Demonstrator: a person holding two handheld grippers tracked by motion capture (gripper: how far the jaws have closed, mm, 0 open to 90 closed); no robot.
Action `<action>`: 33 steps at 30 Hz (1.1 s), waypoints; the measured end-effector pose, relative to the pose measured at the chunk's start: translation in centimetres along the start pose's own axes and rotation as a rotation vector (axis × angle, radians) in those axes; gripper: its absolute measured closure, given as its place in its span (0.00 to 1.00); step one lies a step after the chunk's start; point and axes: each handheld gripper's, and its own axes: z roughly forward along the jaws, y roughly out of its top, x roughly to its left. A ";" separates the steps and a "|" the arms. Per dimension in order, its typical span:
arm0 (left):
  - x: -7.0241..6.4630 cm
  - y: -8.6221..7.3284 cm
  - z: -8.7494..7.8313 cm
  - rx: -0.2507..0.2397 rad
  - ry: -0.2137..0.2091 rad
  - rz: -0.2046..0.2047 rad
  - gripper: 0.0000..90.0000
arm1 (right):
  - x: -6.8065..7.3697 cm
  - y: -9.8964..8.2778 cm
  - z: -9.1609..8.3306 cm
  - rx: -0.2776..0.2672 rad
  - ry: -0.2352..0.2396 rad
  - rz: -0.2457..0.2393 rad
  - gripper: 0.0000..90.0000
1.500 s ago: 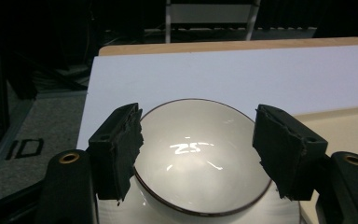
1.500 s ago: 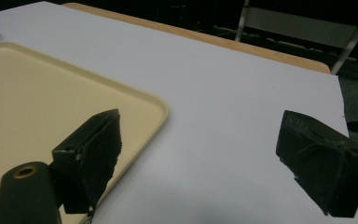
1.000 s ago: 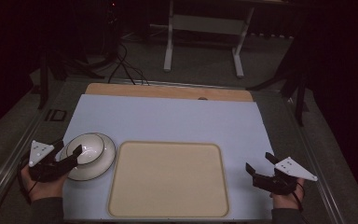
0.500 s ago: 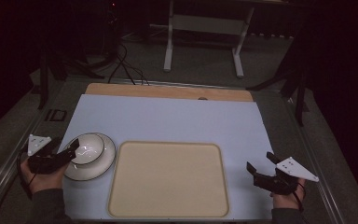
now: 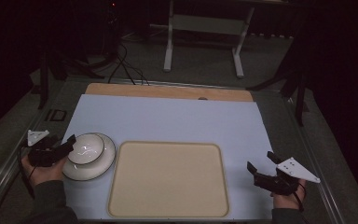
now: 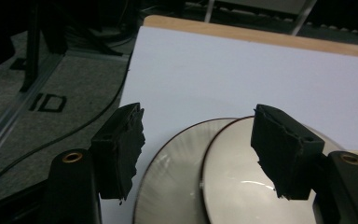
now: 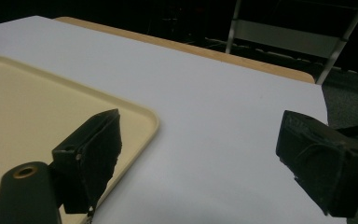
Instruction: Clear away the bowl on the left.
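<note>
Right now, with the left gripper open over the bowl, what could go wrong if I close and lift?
The left gripper straddles the rim of the small bowl, which sits in a larger plate; the glossy rim may slip.
Lifting could drag the plate along.
The beige tray lies close beside; a swing could knock it.
</note>
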 end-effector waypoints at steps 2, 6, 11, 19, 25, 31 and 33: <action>0.1 0.0 0.2 0.005 0.002 0.002 0.39 | 0.0 0.0 0.0 0.001 0.001 -0.004 0.15; 0.4 -0.2 0.9 0.047 0.010 -0.011 0.41 | 0.0 0.0 -0.1 0.000 -0.001 -0.005 0.15; 0.8 -0.5 1.3 0.090 0.009 -0.037 0.47 | 0.0 0.0 -0.1 0.000 -0.005 -0.004 0.15; 0.1 -0.7 2.0 0.144 0.008 -0.002 0.54 | 0.0 0.0 -0.1 0.000 -0.013 -0.003 0.15; 0.2 -0.8 2.3 0.183 -0.024 -0.010 0.63 | -0.1 0.0 -0.1 0.002 -0.018 -0.001 0.15; 0.3 -1.0 2.5 0.220 -0.042 -0.015 0.71 | -0.1 0.0 -0.2 -0.001 -0.021 0.002 0.15; 0.4 -1.0 2.6 0.228 -0.058 -0.037 0.72 | -0.1 0.0 -0.2 -0.001 -0.021 0.002 0.15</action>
